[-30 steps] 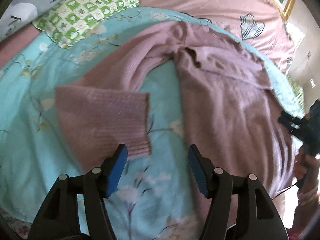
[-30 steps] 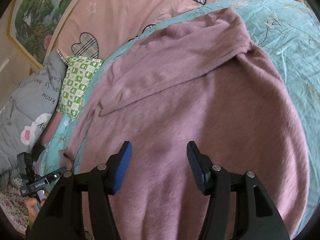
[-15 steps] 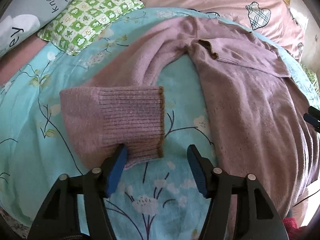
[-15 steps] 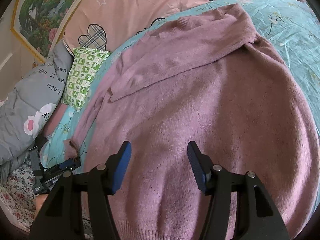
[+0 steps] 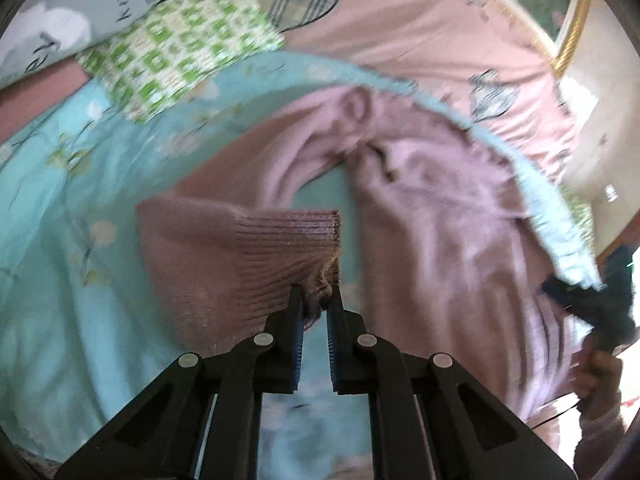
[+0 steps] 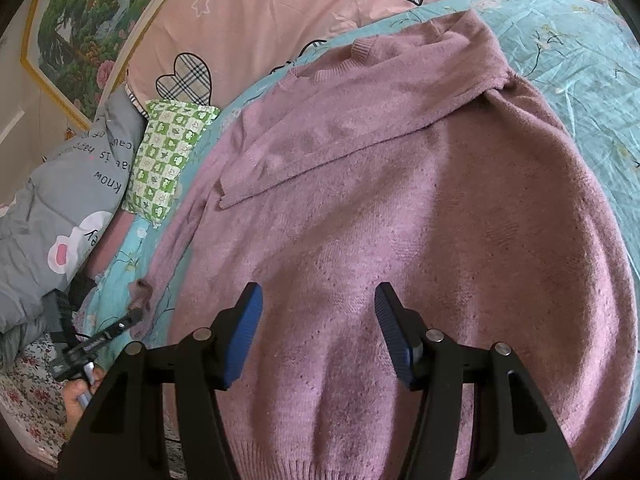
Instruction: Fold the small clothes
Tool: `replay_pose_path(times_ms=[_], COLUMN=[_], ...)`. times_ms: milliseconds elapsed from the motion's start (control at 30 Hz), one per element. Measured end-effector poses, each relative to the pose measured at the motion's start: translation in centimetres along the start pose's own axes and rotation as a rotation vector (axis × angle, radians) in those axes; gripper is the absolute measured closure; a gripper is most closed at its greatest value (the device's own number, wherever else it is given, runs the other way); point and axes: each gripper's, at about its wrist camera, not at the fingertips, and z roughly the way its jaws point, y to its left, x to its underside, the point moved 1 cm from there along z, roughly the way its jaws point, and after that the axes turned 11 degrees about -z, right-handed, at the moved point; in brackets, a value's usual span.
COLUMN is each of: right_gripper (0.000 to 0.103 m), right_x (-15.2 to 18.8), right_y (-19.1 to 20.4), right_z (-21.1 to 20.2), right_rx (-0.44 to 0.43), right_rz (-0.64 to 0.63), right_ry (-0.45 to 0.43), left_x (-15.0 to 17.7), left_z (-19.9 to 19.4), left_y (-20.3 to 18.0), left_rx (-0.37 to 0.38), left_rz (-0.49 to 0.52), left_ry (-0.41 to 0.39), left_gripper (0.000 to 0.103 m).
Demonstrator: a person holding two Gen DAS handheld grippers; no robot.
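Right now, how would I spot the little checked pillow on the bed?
Start at the blue flowery sheet with the pink sweater spread on it. Off the sweater's neck end lies the pillow, beside a grey cushion; only it has green and white squares.

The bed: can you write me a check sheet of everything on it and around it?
Surface: turquoise flowered sheet.
Job's things: purple sweater spread flat, one sleeve already folded across its chest; other sleeve's ribbed cuff pinched.
Clutter: green checked pillow, grey quilt.
Grippers: left gripper shut on the cuff; right gripper open above the sweater's lower part.
Cables: nothing seen.
Surroundings: pink headboard with plaid hearts, framed landscape painting.
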Motion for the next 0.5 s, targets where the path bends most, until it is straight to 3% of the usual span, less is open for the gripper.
replay_pose_path(times_ms=[233, 500], right_gripper=[0.044, 0.044], right_x=[-0.2, -1.2], right_y=[-0.9, -3.7], right_z=[-0.6, -3.6], right_rx=[-0.006, 0.032], right_rz=[0.025, 0.071], right_ry=[-0.023, -0.085], left_x=[-3.8, -6.4], left_z=[0.5, 6.3], left_y=[-8.2, -21.9], left_rx=[0.189, 0.381], left_rz=[0.065, 0.211], left_ry=[-0.048, -0.009], left_gripper=[0.096, 0.096])
